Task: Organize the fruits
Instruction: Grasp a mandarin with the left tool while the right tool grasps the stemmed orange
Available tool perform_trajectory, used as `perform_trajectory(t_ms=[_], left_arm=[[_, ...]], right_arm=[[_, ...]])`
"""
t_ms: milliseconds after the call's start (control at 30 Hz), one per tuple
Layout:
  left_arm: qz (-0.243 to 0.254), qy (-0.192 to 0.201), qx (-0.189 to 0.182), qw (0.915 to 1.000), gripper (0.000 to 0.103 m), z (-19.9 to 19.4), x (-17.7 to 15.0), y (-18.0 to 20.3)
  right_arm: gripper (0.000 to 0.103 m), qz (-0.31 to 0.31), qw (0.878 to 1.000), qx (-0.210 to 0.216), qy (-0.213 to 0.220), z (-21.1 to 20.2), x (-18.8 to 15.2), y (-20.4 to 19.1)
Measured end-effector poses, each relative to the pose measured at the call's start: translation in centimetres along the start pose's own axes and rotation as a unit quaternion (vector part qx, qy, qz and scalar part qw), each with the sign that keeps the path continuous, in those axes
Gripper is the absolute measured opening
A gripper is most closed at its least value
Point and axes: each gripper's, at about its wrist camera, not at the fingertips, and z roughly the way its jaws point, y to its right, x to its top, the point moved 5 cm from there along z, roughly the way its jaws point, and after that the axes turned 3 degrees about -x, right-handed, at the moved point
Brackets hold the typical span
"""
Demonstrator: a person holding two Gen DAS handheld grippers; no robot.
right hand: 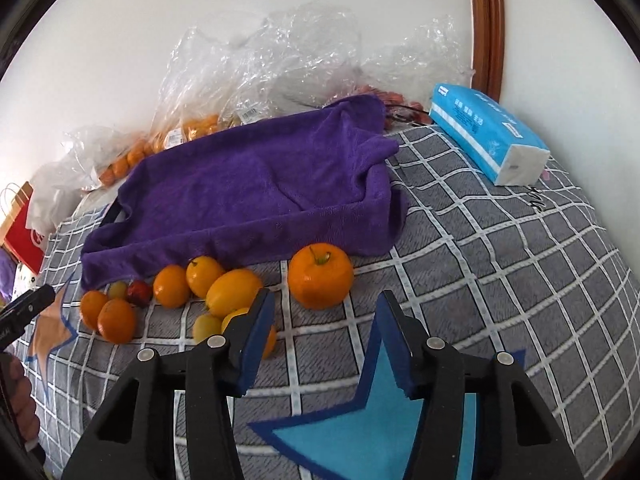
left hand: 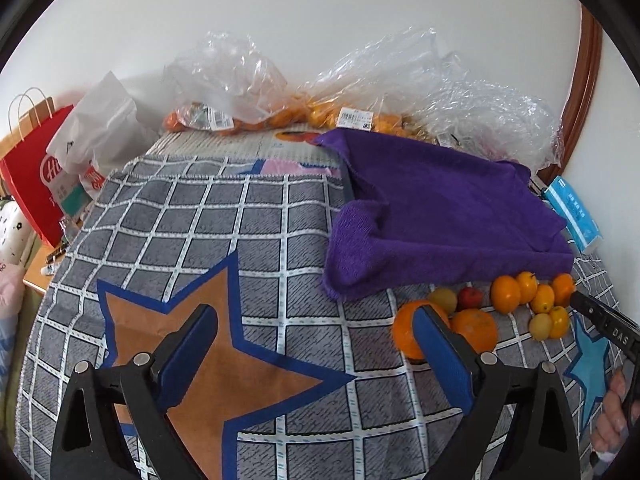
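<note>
The loose fruit lies in a cluster on the checked blanket [right hand: 500, 280], along the near edge of the purple towel [right hand: 256, 184]. The biggest piece, an orange with a green stem [right hand: 320, 276], sits apart at the towel's near right corner. To its left along the towel's edge come an oval yellow-orange fruit [right hand: 234, 292], two small round orange fruits [right hand: 204, 274] [right hand: 172, 285], a small red fruit [right hand: 139, 293] and a small yellow-green fruit [right hand: 117, 289] that is half hidden behind its neighbours. Two more oranges [right hand: 117, 320] lie touching at the cluster's left end. Two small yellow fruits nearest the camera are partly covered by the right gripper's finger, so what kind they are cannot be told.

The right gripper [right hand: 324, 332] hovers low over the blanket in front of the towel, jaws spread wide and holding nothing. The left gripper [left hand: 316, 344] is likewise wide apart and empty, left of the towel over the brown star [left hand: 224, 356]; its right finger [left hand: 440, 352] hides part of a large orange [left hand: 404, 330].

The towel drapes over something box-shaped, entirely covered. Behind the towel, clear plastic bags [left hand: 240, 76] hold more orange fruit, blurred through the crinkled film. A blue tissue pack [right hand: 486, 132] lies right of the towel. A red paper bag [left hand: 32, 176] stands far left of it, cut off by the frame edge.
</note>
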Motion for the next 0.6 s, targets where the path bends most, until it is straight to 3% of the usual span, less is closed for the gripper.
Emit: perform_trajectory(t_ms=[200, 333, 400, 467, 600], left_arm=[[0.003, -0.021, -0.032, 0.9993, 0.095, 1.1, 0.4, 0.5], [-0.003, -0.043, -0.092, 0.9948, 0.095, 1.9, 0.0, 1.9], [-0.002, -0.052, -0.1, 0.9936, 0.094, 2.6, -0.3, 2.6], [0.006, -0.058, -0.1, 0.9932, 0.077, 3.3, -0.6, 3.4], [-0.012, -0.074, -0.127, 0.989, 0.062, 4.0, -0.9, 4.2]], right_arm=[[0.053, -0.002, 1.0, 0.003, -0.018, 2.7, 0.5, -0.2], [0.053, -0.006, 1.0, 0.006, -0.028, 4.1, 0.4, -0.2], [0.05, -0.009, 1.0, 0.005, -0.022, 4.1, 0.6, -0.3], [0.045, -0.011, 1.0, 0.012, -0.021, 4.1, 0.5, -0.3], [0.044, -0.01, 1.0, 0.011, -0.02, 3.8, 0.3, -0.2]])
